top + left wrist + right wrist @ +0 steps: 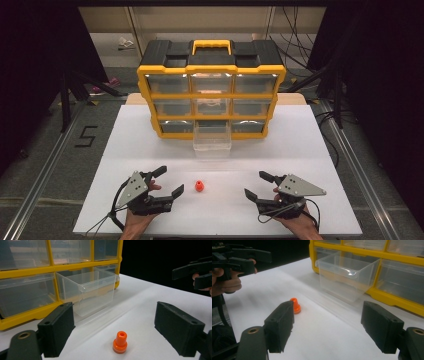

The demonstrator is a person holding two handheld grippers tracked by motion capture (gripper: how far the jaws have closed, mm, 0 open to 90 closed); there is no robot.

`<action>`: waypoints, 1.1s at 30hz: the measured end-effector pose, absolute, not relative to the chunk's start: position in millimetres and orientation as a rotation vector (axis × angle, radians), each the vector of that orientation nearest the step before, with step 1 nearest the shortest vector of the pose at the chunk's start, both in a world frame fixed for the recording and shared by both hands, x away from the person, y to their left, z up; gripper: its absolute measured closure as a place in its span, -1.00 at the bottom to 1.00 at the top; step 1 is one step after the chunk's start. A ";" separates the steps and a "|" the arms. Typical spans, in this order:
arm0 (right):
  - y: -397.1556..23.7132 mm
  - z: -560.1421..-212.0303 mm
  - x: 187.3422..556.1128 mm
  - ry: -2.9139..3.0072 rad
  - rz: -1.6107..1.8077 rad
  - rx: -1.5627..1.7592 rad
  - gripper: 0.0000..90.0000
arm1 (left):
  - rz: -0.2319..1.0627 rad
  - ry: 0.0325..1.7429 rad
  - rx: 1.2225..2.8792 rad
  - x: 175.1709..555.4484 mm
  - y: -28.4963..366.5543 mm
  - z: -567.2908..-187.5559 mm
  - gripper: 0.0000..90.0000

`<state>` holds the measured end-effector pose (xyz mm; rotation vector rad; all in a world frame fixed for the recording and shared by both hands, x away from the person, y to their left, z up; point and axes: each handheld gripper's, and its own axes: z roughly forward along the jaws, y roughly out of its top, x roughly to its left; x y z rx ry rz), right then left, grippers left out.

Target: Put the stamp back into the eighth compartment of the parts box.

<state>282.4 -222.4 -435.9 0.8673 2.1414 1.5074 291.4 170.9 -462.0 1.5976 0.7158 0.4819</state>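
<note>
Both grippers, left [167, 180] and right [254, 185], hover with fingers spread wide and empty, flanking the small orange peg [199, 187] standing on the white desk [300, 145]. Beyond the peg, a clear drawer [212, 140] juts open from the yellow organiser [212, 90]. Likely next: grasp the peg and drop it in that drawer.

small orange peg [199, 186] upright on table, before open clear drawer [212, 139].

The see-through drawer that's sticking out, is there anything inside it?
The pulled-out clear drawer looks empty: you can see straight through its walls. The little orange piece sits outside it on the white table. The drawer's back end is hidden inside the yellow cabinet.
</note>
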 end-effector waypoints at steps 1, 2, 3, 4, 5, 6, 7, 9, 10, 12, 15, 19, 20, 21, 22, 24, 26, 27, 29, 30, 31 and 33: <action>-221.6 -435.2 283.8 2.149 1.501 0.861 -0.40 | 0.482 0.715 1.598 291.4 171.0 -462.0 -0.65; -220.6 -434.6 284.7 2.157 1.493 0.860 -0.40 | 0.481 0.715 1.597 291.4 171.0 -461.9 -0.65; -219.5 -434.0 285.9 2.168 1.483 0.855 -0.40 | 0.480 0.717 1.595 291.4 171.1 -462.0 -0.65; -217.8 -433.6 287.2 2.181 1.469 0.848 -0.40 | 0.479 0.717 1.595 291.5 171.2 -462.0 -0.65; -216.8 -433.4 288.0 2.187 1.461 0.845 -0.40 | 0.479 0.717 1.595 291.6 171.2 -462.1 -0.65; -215.6 -432.9 288.9 2.195 1.456 0.838 -0.40 | 0.479 0.717 1.596 291.6 171.2 -462.1 -0.65; -214.2 -432.3 289.9 2.203 1.450 0.832 -0.40 | 0.479 0.717 1.596 291.5 171.2 -462.1 -0.65; -210.8 -430.5 292.0 2.225 1.434 0.820 -0.40 | 0.479 0.717 1.595 291.4 171.0 -462.0 -0.65; -208.9 -429.7 293.4 2.236 1.429 0.809 -0.40 | 0.479 0.716 1.595 291.4 171.0 -462.0 -0.65; -204.2 -428.7 297.0 2.266 1.409 0.792 -0.40 | 0.479 0.716 1.595 291.6 171.0 -462.0 -0.65; -195.8 -429.8 302.7 2.293 1.393 0.773 -0.40 | 0.479 0.715 1.593 291.4 171.3 -461.9 -0.65; -185.2 -429.1 308.1 2.320 1.377 0.741 -0.40 | 0.480 0.715 1.593 291.6 171.5 -461.9 -0.65; -183.1 -428.8 309.5 2.322 1.378 0.739 -0.39 | 0.480 0.715 1.594 291.5 171.6 -461.8 -0.65; -181.2 -428.7 311.1 2.328 1.374 0.735 -0.39 | 0.479 0.715 1.594 291.6 171.5 -461.9 -0.65; -179.3 -429.0 312.7 2.331 1.374 0.733 -0.39 | 0.480 0.715 1.594 291.6 171.5 -461.9 -0.65; -175.5 -430.1 316.1 2.351 1.361 0.728 -0.39 | 0.479 0.715 1.595 291.6 171.4 -461.9 -0.65; -172.6 -431.5 318.5 2.363 1.352 0.722 -0.39 | 0.480 0.715 1.595 291.5 171.3 -461.9 -0.65; -170.8 -432.3 319.4 2.370 1.351 0.723 -0.39 | 0.481 0.715 1.595 291.5 171.3 -461.9 -0.65; -167.2 -433.3 321.0 2.388 1.342 0.708 -0.39 | 0.479 0.715 1.595 291.5 171.3 -462.0 -0.65; -165.3 -433.8 321.6 2.395 1.339 0.704 -0.39 | 0.481 0.715 1.595 291.5 171.3 -461.9 -0.65; -163.5 -434.1 322.3 2.405 1.331 0.699 -0.39 | 0.481 0.715 1.595 291.6 171.4 -461.9 -0.65; -159.9 -434.8 324.0 2.417 1.322 0.693 -0.39 | 0.482 0.715 1.596 291.5 171.4 -461.9 -0.65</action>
